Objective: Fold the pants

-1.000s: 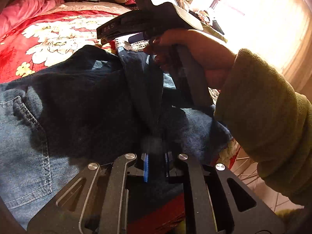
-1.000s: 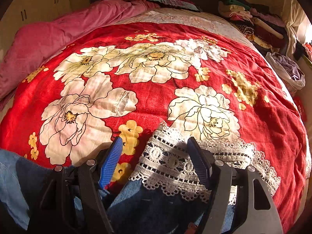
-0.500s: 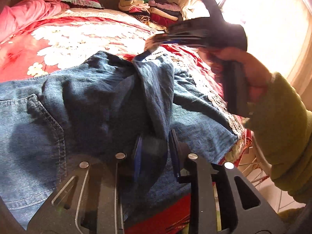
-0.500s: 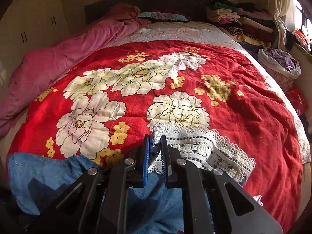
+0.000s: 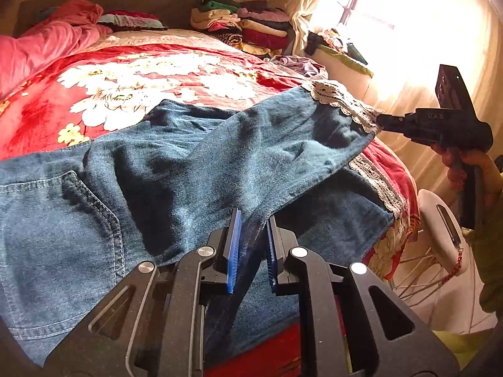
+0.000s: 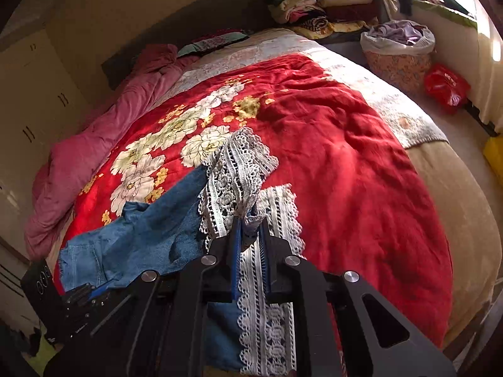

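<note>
Blue jeans [image 5: 220,157] with a white lace hem [image 5: 339,100] lie on a red floral blanket [image 5: 125,88]. My left gripper [image 5: 253,242] is at the near edge. Its jaws are closing, and a fold of denim near the crotch sits pinched between the blue pads. Off to the right, a hand [image 5: 465,163] holds my right gripper [image 5: 381,119], which is shut on the hem and lifts one leg taut above the other. In the right wrist view, the right gripper [image 6: 250,229] clamps the bunched lace hem [image 6: 235,169], and the jeans [image 6: 151,229] trail off to the left.
A pink duvet [image 5: 37,47] lies along the left of the bed. Folded clothes [image 5: 245,25] are stacked at the headboard. A laundry basket [image 6: 399,50] and a red bag [image 6: 446,88] stand on the floor to the right. A white stool [image 5: 440,232] stands by the bed's near corner.
My right gripper shut on the lace hem and swung far to the right, drawing the upper leg out straight. The left gripper stayed put, its jaws widening briefly and then narrowing on the denim.
</note>
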Motion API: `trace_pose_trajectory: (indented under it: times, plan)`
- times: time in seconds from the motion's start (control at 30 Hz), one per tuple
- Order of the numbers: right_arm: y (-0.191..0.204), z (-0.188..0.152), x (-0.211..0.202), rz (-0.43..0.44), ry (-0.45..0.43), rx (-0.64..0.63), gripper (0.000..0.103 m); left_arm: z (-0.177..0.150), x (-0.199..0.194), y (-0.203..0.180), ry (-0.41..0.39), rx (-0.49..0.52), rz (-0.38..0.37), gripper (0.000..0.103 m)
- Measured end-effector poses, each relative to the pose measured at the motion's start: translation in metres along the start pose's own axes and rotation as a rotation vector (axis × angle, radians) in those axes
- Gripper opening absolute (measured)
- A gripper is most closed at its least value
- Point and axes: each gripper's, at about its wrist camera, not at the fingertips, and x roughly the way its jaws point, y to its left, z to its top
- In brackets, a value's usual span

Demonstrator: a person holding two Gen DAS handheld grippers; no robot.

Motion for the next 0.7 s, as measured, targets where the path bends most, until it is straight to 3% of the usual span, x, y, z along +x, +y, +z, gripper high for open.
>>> trace_pose_trajectory:
  times: [0.2, 0.27, 0.57, 0.7]
  plan:
    - [-0.017, -0.024, -0.005, 0.024, 0.029, 0.066, 0.01, -0.003, 0.009, -0.018, 0.02, 0.113, 0.073, 0.014]
    - [-0.016, -0.024, -0.005, 0.031, 0.028, 0.067, 0.01, -0.004, 0.009, -0.02, 0.023, 0.137, 0.092, 0.001]
    - [-0.01, -0.038, -0.028, 0.075, 0.058, 0.03, 0.01, 0.003, -0.035, -0.024, -0.046, 0.167, 0.066, 0.0]
    - [-0.012, -0.055, -0.032, 0.066, 0.106, 0.021, 0.01, -0.006, -0.038, -0.029, -0.011, 0.203, 0.051, 0.0]
